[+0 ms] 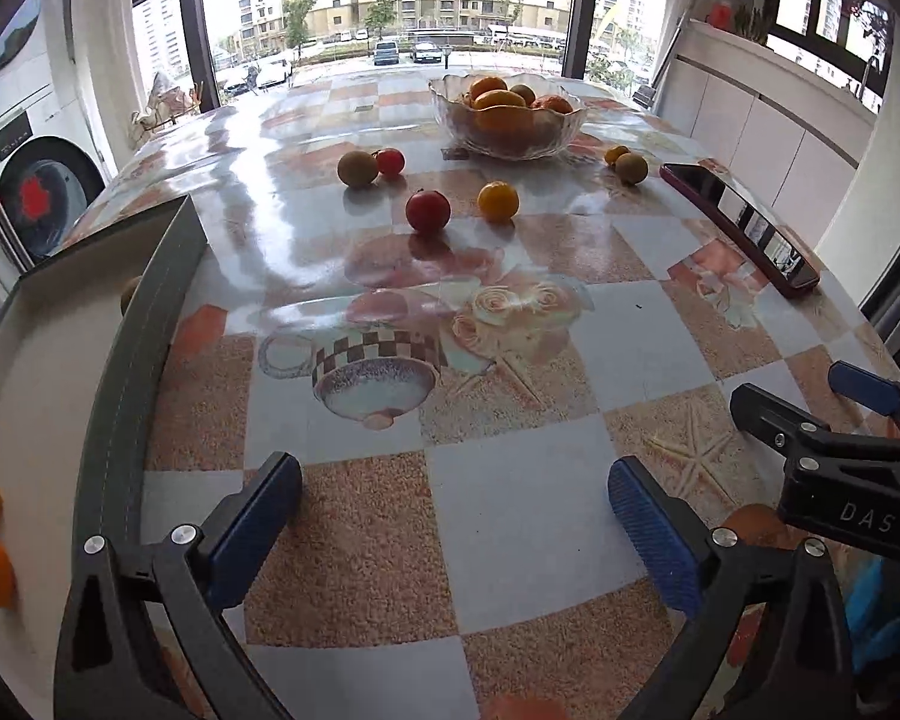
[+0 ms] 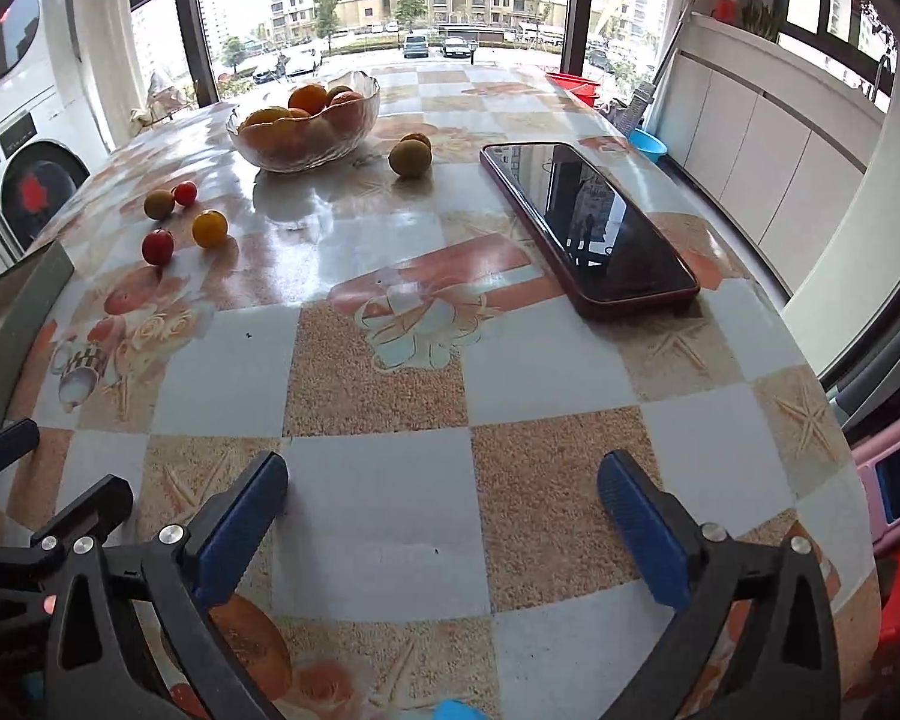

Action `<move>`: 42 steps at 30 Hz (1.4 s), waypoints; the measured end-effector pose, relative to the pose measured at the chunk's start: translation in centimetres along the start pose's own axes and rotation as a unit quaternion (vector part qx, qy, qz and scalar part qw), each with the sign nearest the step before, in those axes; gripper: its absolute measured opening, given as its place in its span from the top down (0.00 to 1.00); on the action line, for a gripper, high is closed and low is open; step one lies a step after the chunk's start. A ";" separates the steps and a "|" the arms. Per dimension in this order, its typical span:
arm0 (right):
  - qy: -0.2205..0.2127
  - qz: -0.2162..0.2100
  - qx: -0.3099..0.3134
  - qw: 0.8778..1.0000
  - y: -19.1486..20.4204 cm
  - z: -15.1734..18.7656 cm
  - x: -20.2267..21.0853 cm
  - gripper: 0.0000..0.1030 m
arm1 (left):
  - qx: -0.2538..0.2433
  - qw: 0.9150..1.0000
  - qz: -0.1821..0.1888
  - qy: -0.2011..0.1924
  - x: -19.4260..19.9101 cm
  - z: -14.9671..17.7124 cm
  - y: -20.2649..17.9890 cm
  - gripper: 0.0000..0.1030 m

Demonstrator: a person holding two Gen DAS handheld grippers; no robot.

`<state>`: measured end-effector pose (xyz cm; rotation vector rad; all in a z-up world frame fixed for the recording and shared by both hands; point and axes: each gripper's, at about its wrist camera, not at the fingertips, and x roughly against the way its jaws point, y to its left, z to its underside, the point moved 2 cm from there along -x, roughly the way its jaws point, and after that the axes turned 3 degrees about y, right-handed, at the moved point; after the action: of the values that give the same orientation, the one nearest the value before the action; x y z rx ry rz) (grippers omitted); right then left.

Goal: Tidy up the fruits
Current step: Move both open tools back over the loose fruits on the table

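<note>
- Now we are holding the left gripper [image 1: 453, 507] and right gripper [image 2: 444, 501] low over the checkered tablecloth [image 2: 378, 498], both with fingers spread wide and gripping nothing.
- We are seeing loose fruits lying well ahead: a red tomato [image 1: 428, 210] just beside a yellow tomato [image 1: 498, 201].
- We are seeing the glass bowl [image 1: 507, 117] of oranges sitting farther back, the gray tray [image 1: 42, 372] lying at left, and a phone [image 2: 588, 225] lying at right.

Left gripper [image 1: 453, 495], jaws spread wide, is seen at the lower centre above the table [image 1: 510, 516]; a glass bowl [image 1: 507, 114] of oranges is placed at the upper centre, a tray [image 1: 42, 396] at the left.
</note>
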<state>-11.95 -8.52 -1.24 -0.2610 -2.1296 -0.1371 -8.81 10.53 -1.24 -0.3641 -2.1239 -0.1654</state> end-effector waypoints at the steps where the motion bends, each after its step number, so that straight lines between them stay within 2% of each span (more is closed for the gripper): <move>1: 0.000 0.000 0.000 1.000 0.0 0.1 0.0 0.00 | -0.005 1.000 -0.007 0.000 0.0 0.1 -0.3 0.00; 42: -0.002 -0.001 -0.001 1.000 -0.1 0.2 -0.1 0.00 | -0.001 1.000 -0.008 -0.001 -0.1 0.2 -0.7 0.00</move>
<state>-12.10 -8.60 -1.39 -0.2602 -2.1335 -0.1391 -9.17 9.94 -1.41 -0.3473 -2.1287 -0.1765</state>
